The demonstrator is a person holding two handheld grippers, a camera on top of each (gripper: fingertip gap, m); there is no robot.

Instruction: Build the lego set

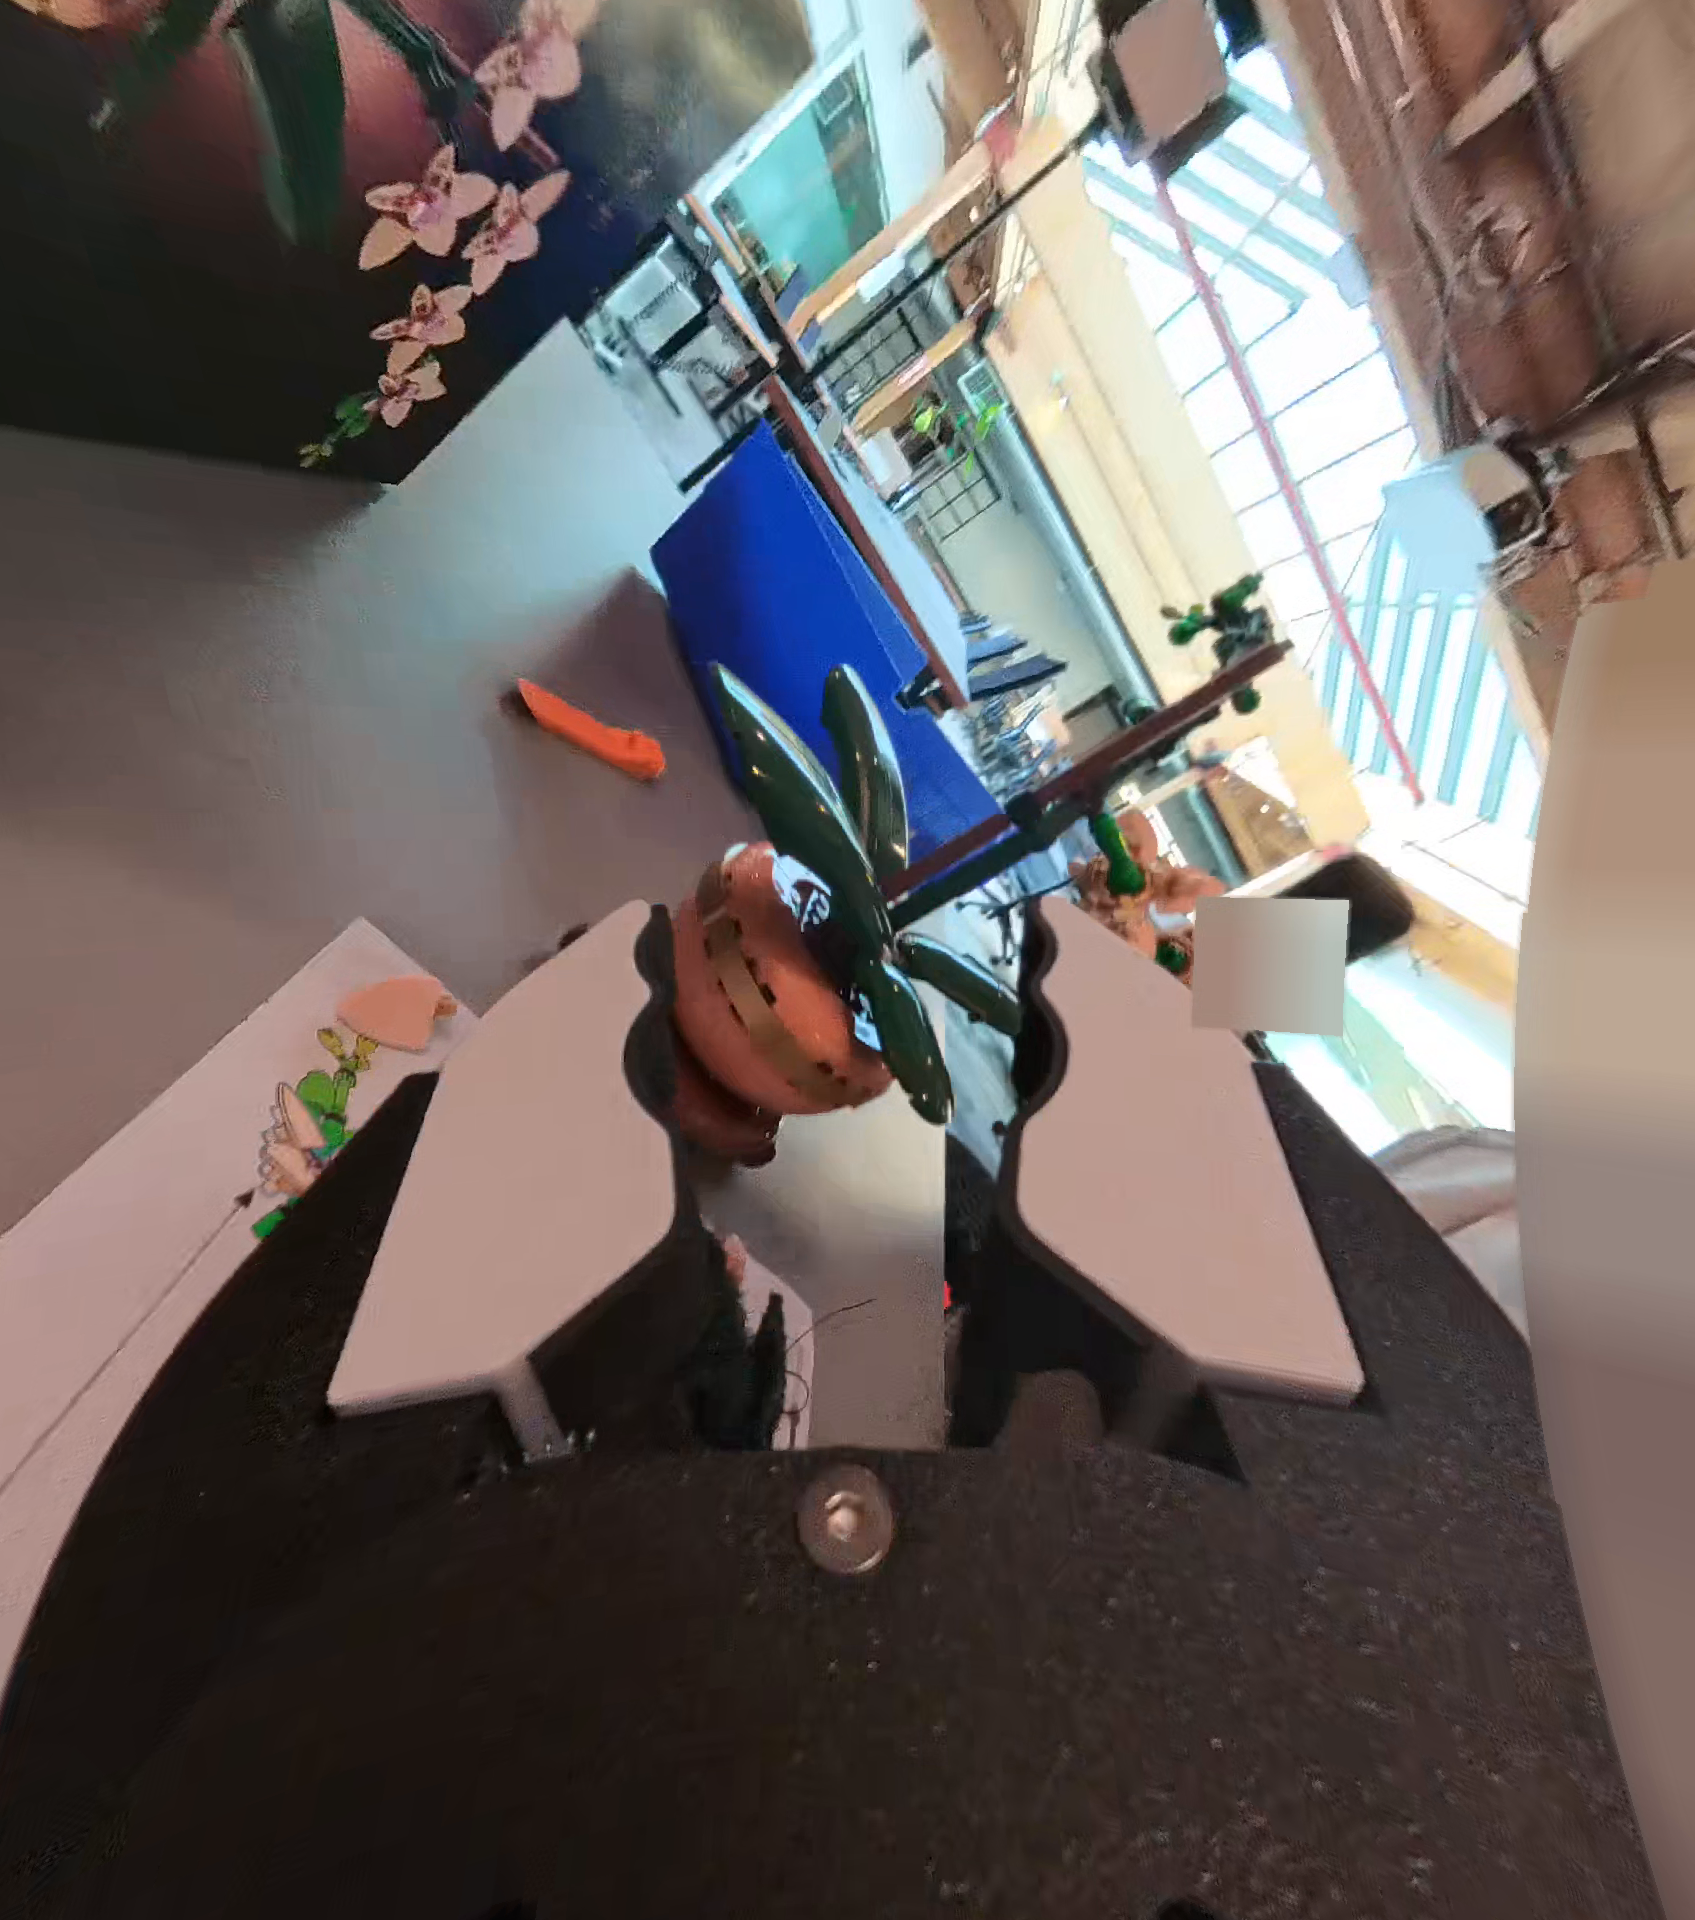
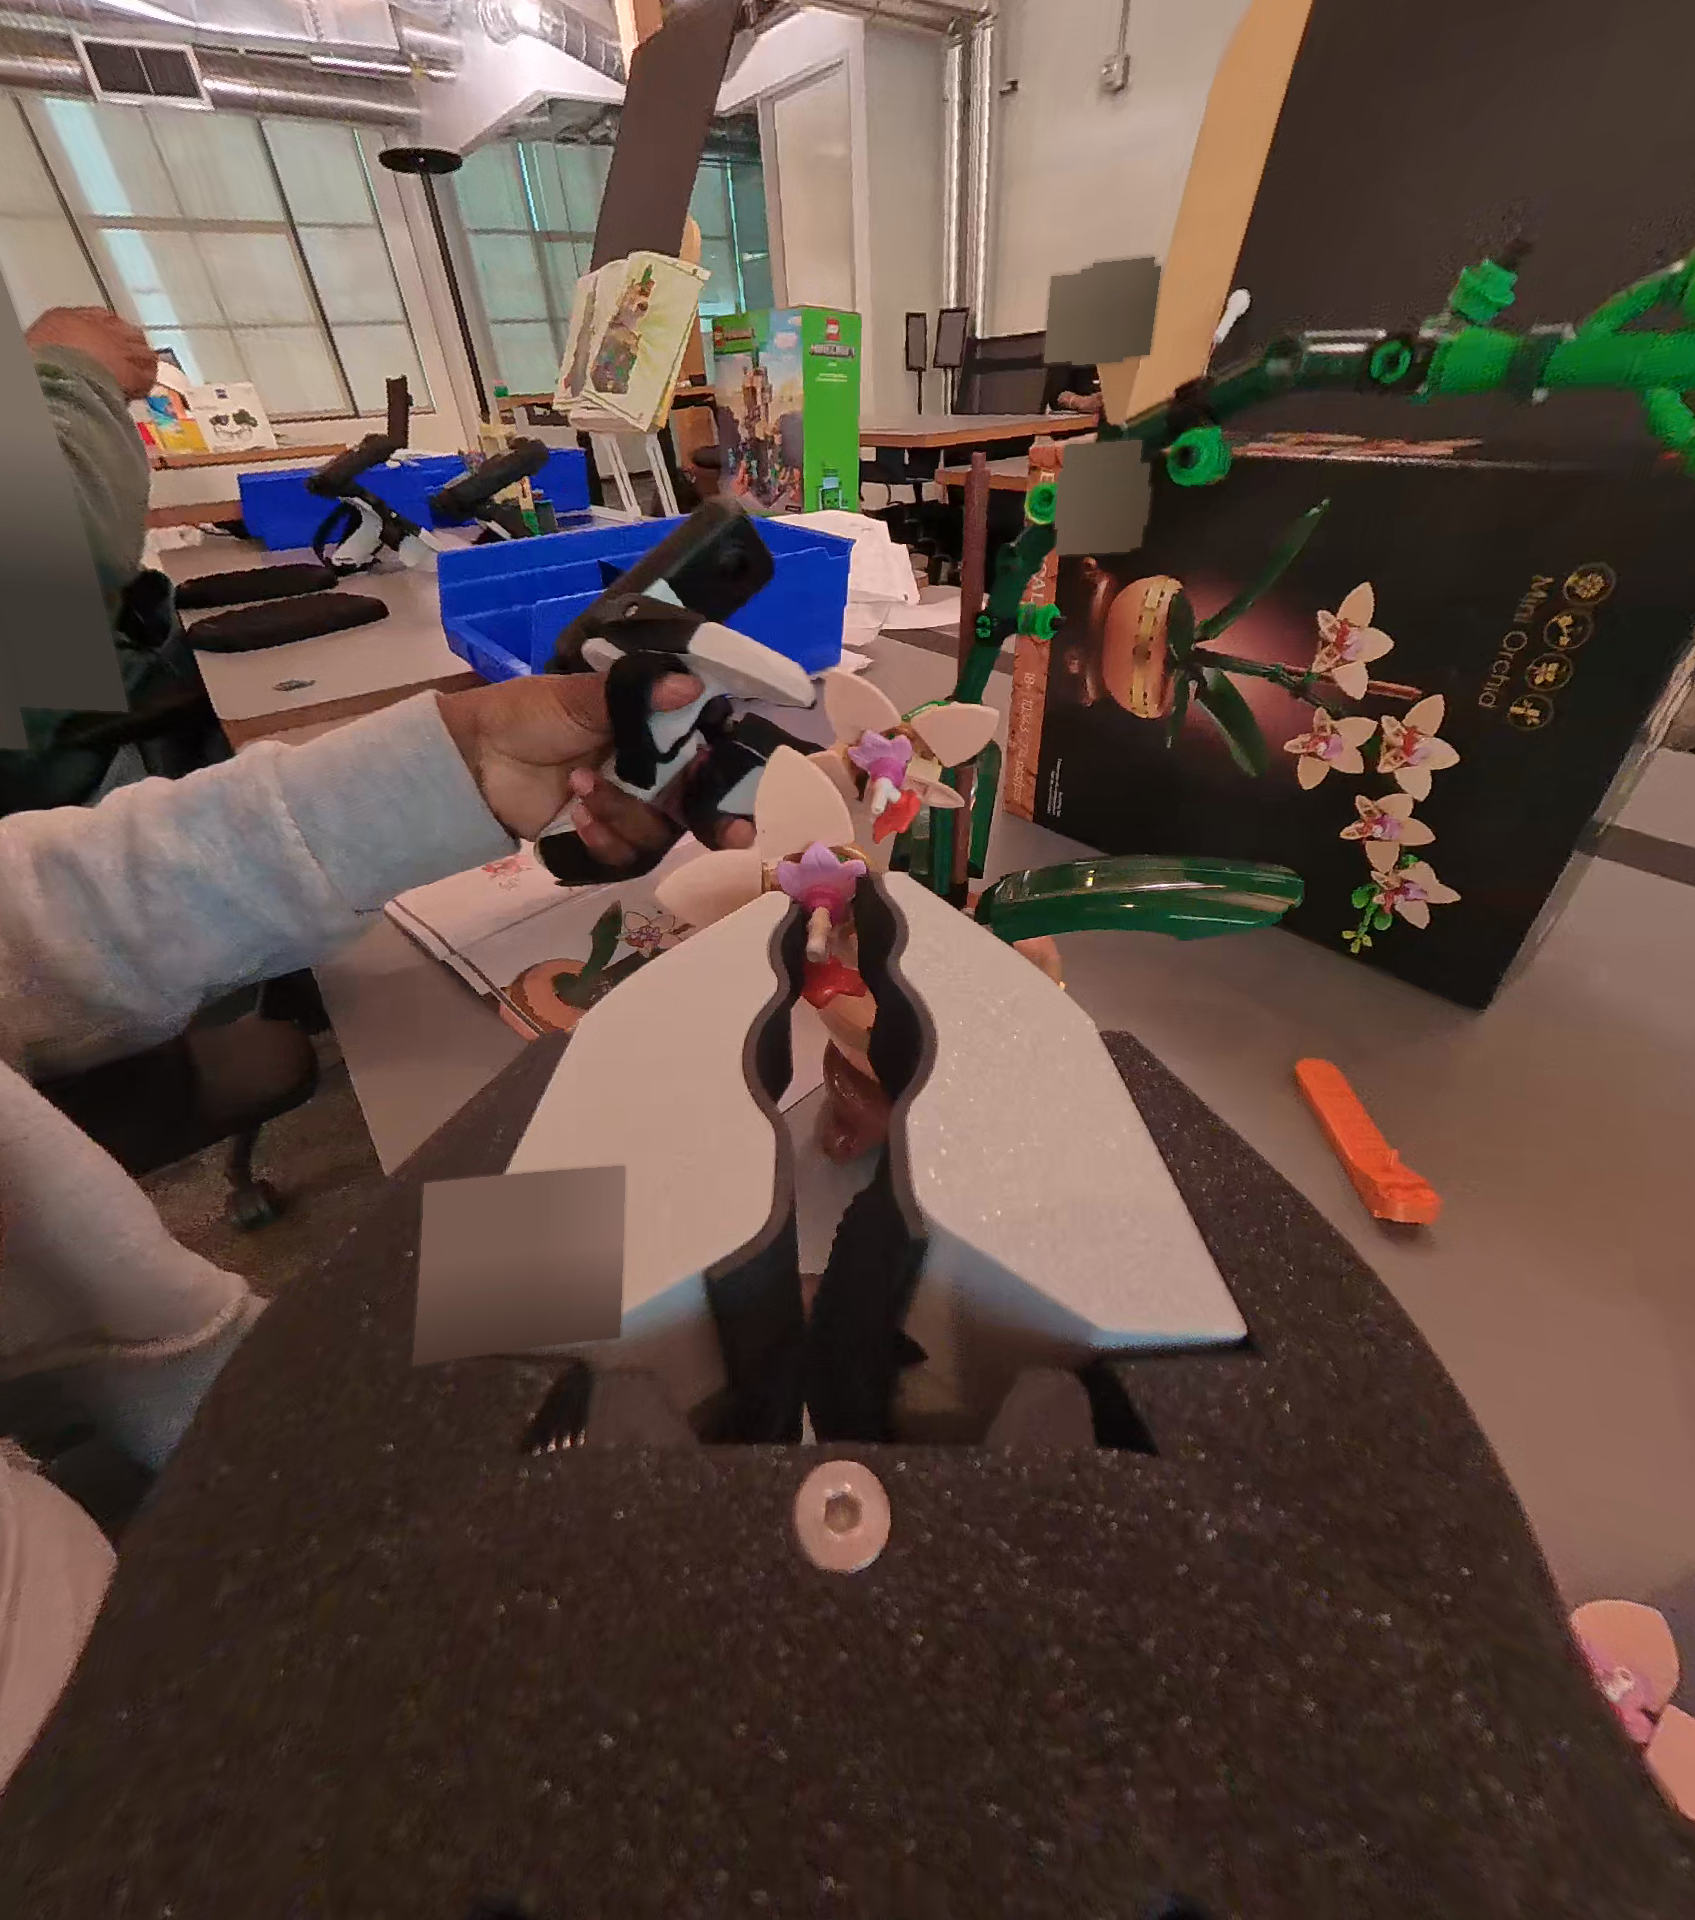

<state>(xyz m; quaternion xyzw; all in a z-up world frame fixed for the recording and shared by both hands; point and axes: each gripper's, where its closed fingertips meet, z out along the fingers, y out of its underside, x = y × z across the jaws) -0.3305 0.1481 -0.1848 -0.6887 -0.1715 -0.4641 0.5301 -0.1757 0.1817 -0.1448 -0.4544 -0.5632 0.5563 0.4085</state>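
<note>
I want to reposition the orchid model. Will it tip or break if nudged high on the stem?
Probably tips: the orchid has a small round pot under a long leaning stem. Likely fragile too; the flowers sit on thin joints.

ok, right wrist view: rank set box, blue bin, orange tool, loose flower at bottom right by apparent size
1. Set box, by far the largest.
2. Blue bin.
3. Loose flower and orange tool look about alike; the flower sits nearer the camera and is cut by the frame edge, so I won't rank them.
</note>
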